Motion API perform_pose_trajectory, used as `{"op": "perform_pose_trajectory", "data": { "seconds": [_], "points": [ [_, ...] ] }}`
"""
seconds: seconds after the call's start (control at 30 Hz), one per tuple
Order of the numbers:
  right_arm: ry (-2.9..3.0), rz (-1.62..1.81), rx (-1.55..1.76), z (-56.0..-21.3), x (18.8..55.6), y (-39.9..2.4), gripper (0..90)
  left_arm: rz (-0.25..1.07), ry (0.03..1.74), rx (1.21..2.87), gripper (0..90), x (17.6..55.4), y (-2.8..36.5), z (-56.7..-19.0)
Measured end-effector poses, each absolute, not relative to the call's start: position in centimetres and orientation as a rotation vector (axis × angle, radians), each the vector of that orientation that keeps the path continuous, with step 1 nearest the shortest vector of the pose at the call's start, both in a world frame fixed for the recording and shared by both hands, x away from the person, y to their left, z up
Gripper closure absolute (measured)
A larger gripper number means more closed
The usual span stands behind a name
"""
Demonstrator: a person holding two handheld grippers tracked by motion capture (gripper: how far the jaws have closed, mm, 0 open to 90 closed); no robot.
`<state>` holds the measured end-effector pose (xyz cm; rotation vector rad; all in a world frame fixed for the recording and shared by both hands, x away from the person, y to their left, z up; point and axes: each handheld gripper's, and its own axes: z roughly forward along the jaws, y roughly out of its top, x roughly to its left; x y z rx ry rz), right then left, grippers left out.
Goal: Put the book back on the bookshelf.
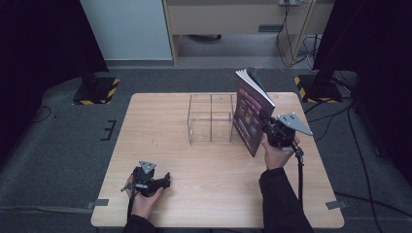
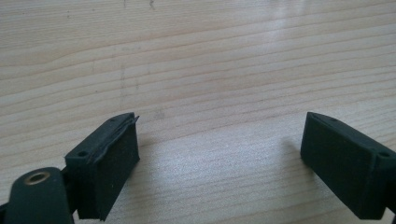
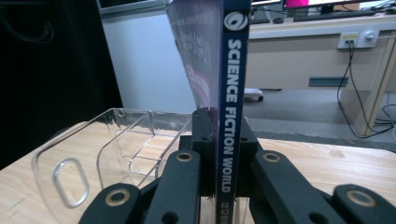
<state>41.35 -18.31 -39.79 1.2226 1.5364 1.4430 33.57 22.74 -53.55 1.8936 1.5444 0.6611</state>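
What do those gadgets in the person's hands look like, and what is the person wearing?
Both are black handheld tools. The left gripper ends in two blocky black jaws with flat pads. The right gripper has black jaw links with brass-coloured rivets. Each carries a grey three-cornered plate and trails a black cable. The sleeves are dark.

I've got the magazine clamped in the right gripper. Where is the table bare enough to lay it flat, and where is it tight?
Bare wood lies left of the clear organizer, and across the table front between the left gripper and the right gripper. It is tight on the right, where the magazine stands beside the organizer.
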Motion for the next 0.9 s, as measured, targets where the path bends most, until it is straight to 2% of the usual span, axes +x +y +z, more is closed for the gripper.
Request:
{"op": "perform_pose_trajectory", "data": {
  "seconds": [0.6, 0.9],
  "points": [
    [1.428, 1.398, 1.263, -42.1, 42.4, -17.3, 84.4, 0.662, 1.544, 1.893, 10.4, 33.6, 22.7, -53.6],
    [1.440, 1.379, 1.246, -42.2, 42.2, -17.1, 83.9, 0.663, 1.544, 1.894, 10.4, 33.6, 22.7, -53.5]
  ]
}}
